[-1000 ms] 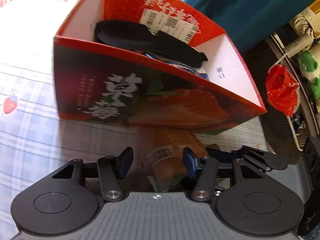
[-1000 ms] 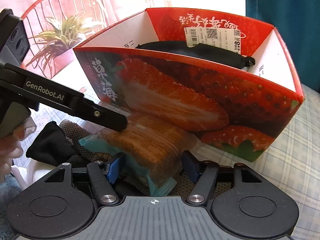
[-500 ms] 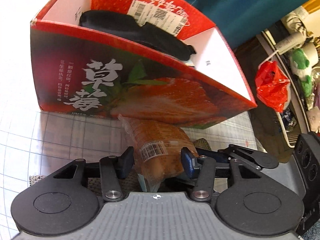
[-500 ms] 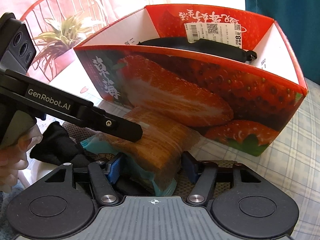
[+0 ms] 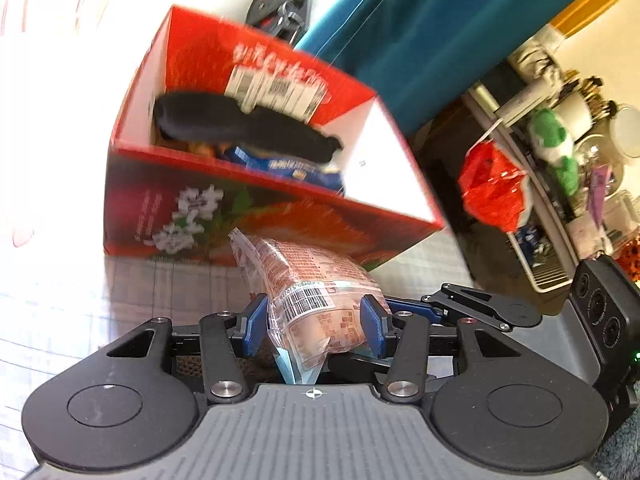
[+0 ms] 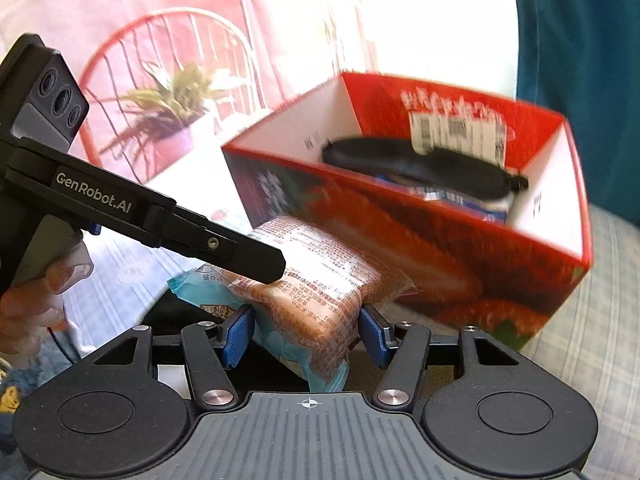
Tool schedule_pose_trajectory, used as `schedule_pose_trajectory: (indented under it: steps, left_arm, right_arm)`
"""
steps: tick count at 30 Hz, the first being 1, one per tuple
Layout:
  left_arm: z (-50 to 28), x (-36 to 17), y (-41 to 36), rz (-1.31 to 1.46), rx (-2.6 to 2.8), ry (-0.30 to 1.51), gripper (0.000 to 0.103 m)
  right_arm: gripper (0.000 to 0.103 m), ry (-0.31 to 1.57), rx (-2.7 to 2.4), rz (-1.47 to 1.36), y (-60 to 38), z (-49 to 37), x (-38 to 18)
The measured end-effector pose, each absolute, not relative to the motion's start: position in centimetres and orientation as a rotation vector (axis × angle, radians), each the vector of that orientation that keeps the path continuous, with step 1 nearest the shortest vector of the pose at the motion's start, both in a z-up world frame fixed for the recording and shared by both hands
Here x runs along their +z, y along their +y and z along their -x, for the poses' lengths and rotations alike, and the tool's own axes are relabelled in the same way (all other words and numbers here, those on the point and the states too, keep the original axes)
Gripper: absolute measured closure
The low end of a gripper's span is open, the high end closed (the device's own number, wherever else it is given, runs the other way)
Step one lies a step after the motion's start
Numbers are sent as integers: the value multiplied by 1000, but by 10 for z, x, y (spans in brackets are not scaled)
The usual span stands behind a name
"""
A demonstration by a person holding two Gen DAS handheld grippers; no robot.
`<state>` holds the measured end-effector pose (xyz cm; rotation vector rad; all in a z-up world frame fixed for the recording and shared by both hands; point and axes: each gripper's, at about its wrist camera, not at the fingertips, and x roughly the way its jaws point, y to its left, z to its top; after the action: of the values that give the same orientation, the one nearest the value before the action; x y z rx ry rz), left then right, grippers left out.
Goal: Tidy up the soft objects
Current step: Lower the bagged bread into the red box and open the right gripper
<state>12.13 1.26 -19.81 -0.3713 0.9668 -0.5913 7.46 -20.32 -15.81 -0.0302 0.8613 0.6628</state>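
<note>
- Strawberry box [image 5: 256,220], the red carton that takes the soft things, stands open-topped on the checked cloth [image 6: 600,320], ahead of both grippers and higher in both views than the packet they carry; a black soft item [image 5: 248,128] and a blue packet [image 5: 288,168] already lie inside.
- Bread packet [image 6: 316,292] hangs clear of the cloth, just short of the box's near wall, its long axis pointing toward that wall.
- Left gripper [image 5: 314,320] is clenched on 1 end of the packet, its blue pads pressed into the wrapper.
- Right gripper [image 6: 306,334] clamps the other end; its jaws have just been closing on the packet.
- Judgement: the packet must clear the near rim, then go forward and down.
</note>
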Motion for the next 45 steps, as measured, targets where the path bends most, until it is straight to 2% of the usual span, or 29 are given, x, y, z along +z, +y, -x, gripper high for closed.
schedule_pose_trajectory:
  steps: [8,15,22,32,38,39,41,43,45]
  left_arm:
    - [-112,-144,22,320,-621,848,52]
    - [-143,-116,25,284,-588,787,52]
    - [-191,-118,18,212,-515,795,52]
    - [-224,-148,17,127,-444,863,50]
    - [-226,-153,22,52,-406,871,53]
    - [-225,-153,22,43,-406,870,56]
    - [-224,-152,19,25,-399,865,61]
    - [-223,-152,16,16,-389,860,65]
    - [-223,-155,13,4,-375,859,69]
  right_arm:
    - [50,762,686,81,-198,-74,-107]
    - [50,692,662,123,-188,-112,-84]
    - [50,670,638,140,-173,-164,-102]
    - [50,767,683,95,-166,-205,-146]
    - [49,807,695,-9,-181,-212,-157]
    - [50,808,696,-18,-183,-213,-158]
    - [57,815,684,-20,-184,-214,-159]
    - [71,829,661,-27,-184,-216,-162]
    - [81,858,638,-37,-182,-219,-167]
